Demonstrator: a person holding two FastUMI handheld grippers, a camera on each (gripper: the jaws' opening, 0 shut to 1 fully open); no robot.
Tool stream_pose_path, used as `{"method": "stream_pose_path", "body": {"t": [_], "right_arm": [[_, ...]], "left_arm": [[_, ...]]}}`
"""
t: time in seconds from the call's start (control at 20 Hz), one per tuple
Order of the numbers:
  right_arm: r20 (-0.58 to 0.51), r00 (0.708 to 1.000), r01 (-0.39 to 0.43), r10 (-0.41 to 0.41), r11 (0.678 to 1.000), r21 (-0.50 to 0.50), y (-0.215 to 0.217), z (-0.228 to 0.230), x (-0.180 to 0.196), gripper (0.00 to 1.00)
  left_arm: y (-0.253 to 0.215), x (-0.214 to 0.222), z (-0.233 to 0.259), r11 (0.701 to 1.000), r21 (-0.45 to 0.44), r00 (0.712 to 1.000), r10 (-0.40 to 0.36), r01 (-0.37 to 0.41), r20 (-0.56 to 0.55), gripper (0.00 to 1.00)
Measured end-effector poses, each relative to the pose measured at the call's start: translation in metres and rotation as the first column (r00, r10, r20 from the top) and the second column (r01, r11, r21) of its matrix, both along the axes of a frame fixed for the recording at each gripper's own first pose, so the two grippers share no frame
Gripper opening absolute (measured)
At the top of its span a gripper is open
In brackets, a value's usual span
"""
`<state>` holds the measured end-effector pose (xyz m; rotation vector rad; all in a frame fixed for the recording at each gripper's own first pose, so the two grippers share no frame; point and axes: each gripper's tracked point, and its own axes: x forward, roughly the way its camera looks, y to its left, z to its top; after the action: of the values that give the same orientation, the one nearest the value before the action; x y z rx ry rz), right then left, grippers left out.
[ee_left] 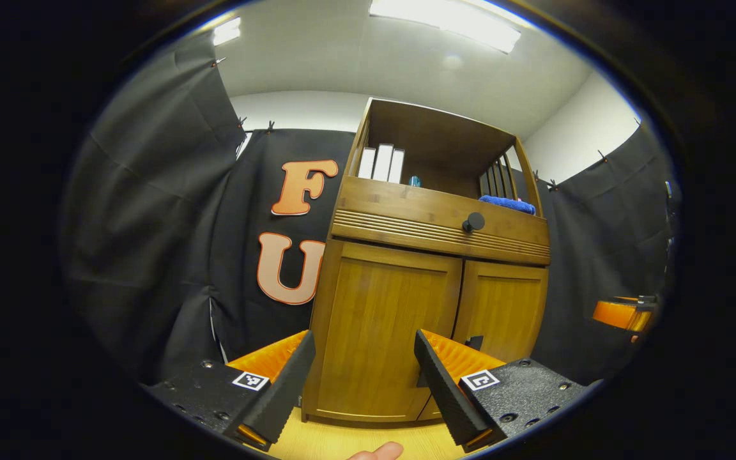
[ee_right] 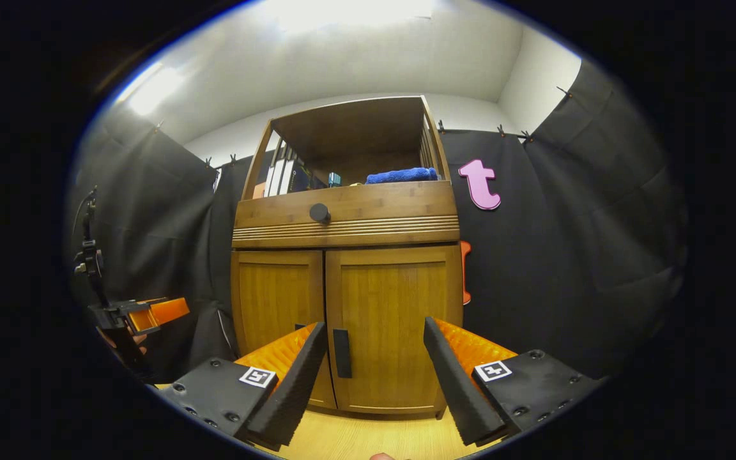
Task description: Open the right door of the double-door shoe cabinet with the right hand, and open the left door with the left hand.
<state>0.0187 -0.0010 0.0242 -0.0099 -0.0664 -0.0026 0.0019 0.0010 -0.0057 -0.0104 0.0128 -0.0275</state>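
Observation:
The wooden shoe cabinet (ee_left: 432, 217) (ee_right: 349, 217) stands against the black cloth wall with both lower doors closed. In the left gripper view, my left gripper (ee_left: 365, 383) is open and low in front of the left door (ee_left: 384, 332); the right door (ee_left: 502, 310) lies beyond its right finger. In the right gripper view, my right gripper (ee_right: 374, 377) is open in front of the right door (ee_right: 393, 326), whose black handle (ee_right: 342, 352) shows between the fingers near the left one. The left door (ee_right: 276, 297) is beside it. Neither gripper touches the cabinet.
A drawer with a round black knob (ee_left: 473, 222) (ee_right: 319, 213) sits above the doors. The open shelf holds white books (ee_left: 381, 163) and a blue cloth (ee_right: 401, 175). The other gripper (ee_left: 623, 313) (ee_right: 131, 316) appears at each view's edge. A light wood floor (ee_right: 368, 437) lies below.

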Motion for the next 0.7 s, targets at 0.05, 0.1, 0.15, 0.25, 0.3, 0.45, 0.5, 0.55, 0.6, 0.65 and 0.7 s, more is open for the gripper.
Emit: {"method": "stream_pose_path", "body": {"t": [0.05, 0.1, 0.15, 0.25, 0.3, 0.45, 0.5, 0.55, 0.6, 0.65, 0.7], "right_arm": [[0.007, 1.0, -0.006, 0.006, 1.0, -0.006, 0.003, 0.001, 0.004, 1.0], [0.011, 1.0, -0.009, 0.009, 1.0, -0.014, 0.006, 0.001, 0.011, 0.98], [0.016, 1.0, -0.01, 0.011, 1.0, -0.02, 0.008, 0.001, 0.018, 0.98], [0.023, 0.999, -0.038, 0.038, 0.999, -0.025, 0.02, 0.0, 0.035, 0.98], [0.023, 0.998, -0.054, 0.054, 0.998, -0.023, 0.027, -0.003, 0.045, 0.89], [-0.019, 0.996, -0.085, 0.085, 0.996, -0.02, 0.044, -0.02, 0.078, 0.98], [-0.034, 0.995, -0.095, 0.094, 0.995, -0.018, 0.049, -0.026, 0.087, 0.98], [-0.046, 0.994, -0.101, 0.1, 0.995, -0.017, 0.055, -0.032, 0.096, 0.89], [-0.054, 0.993, -0.104, 0.103, 0.994, -0.017, 0.058, -0.038, 0.104, 0.98], [-0.061, 0.993, -0.101, 0.1, 0.995, -0.014, 0.061, -0.043, 0.114, 0.98], [-0.068, 0.993, -0.1, 0.1, 0.995, -0.007, 0.063, -0.049, 0.123, 0.98]], "left_arm": [[0.0, 0.0, -0.002, 1.0, 0.002, 1.0, -0.001, 0.001, -0.007, 0.94], [0.0, 0.0, -0.004, 1.0, 0.003, 1.0, -0.002, 0.002, -0.019, 0.94], [0.0, 0.0, -0.006, 1.0, 0.005, 1.0, -0.005, 0.006, -0.027, 0.94], [-0.002, -0.002, -0.009, 1.0, 0.003, 0.999, -0.018, 0.018, -0.038, 0.94], [-0.003, -0.002, -0.011, 1.0, -0.001, 0.999, -0.023, 0.023, -0.044, 0.92], [-0.004, -0.005, -0.01, 0.999, -0.003, 0.998, -0.036, 0.036, -0.045, 0.94], [-0.002, -0.006, -0.009, 0.999, 0.004, 0.999, -0.034, 0.034, -0.039, 0.94], [-0.001, -0.006, -0.007, 0.999, 0.011, 0.999, -0.03, 0.031, -0.031, 0.94], [0.0, -0.007, -0.007, 0.999, 0.017, 0.999, -0.03, 0.03, -0.028, 0.94], [0.001, -0.008, -0.007, 0.999, 0.02, 0.999, -0.029, 0.029, -0.03, 0.92], [0.001, -0.009, -0.008, 0.999, 0.019, 0.999, -0.03, 0.03, -0.033, 0.94]]}}
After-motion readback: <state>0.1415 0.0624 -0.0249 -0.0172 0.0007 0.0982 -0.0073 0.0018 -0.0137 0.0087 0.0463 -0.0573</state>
